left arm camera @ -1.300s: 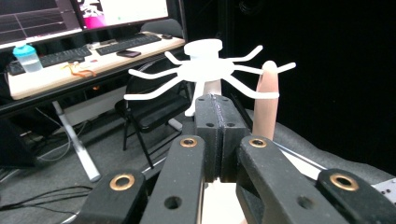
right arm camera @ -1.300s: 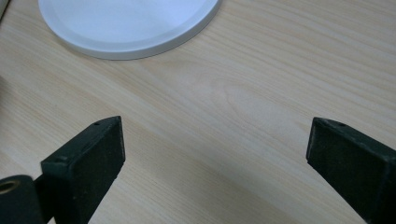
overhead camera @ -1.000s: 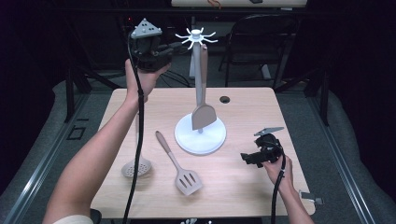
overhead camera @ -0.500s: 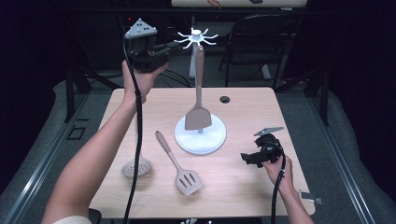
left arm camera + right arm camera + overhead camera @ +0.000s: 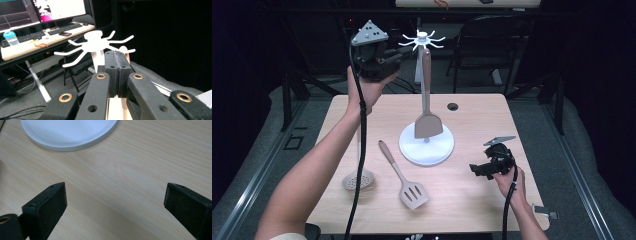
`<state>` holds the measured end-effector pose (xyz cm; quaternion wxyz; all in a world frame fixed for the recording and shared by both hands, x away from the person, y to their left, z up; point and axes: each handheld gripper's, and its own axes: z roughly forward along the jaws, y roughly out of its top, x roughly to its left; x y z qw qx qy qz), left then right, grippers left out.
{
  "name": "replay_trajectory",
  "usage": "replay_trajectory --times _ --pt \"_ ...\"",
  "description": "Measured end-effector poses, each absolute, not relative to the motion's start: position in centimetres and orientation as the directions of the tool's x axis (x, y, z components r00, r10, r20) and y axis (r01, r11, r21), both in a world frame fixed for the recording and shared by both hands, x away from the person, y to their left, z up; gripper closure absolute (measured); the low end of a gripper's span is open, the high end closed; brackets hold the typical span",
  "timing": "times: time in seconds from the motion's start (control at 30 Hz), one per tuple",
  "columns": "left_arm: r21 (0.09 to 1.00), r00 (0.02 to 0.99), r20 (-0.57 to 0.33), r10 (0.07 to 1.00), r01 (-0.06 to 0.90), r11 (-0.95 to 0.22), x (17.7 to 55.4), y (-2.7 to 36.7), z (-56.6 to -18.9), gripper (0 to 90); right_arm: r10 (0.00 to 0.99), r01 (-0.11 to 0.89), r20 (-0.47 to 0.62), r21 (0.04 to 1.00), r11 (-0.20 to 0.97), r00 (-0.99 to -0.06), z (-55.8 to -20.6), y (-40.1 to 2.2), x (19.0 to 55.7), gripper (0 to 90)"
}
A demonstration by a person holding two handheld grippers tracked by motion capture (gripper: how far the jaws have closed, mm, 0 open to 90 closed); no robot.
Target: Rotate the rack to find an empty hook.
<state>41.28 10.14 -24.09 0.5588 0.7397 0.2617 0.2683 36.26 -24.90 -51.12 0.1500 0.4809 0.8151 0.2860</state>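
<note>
Left hand-held gripper [image 5: 398, 60] shut; spatula [image 5: 427, 107] handle top hidden.

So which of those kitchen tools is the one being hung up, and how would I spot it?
Start at the white stand in the middle of the wooden table, with hooks fanning out from the top of its post. The solid spatula hangs upright against that post, its handle top pinched by the raised left gripper. Unlike the slotted turner and perforated skimmer lying flat on the table, its blade has no holes.
</note>
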Motion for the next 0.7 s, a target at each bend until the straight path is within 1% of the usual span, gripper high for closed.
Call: replay_trajectory --times 0.7 --pt "0.964 0.692 0.097 0.715 0.114 -0.241 42.43 10.64 -24.33 90.0 0.869 0.697 0.030 0.612 0.374 -0.494 -51.13 -24.90 36.28 4.4"
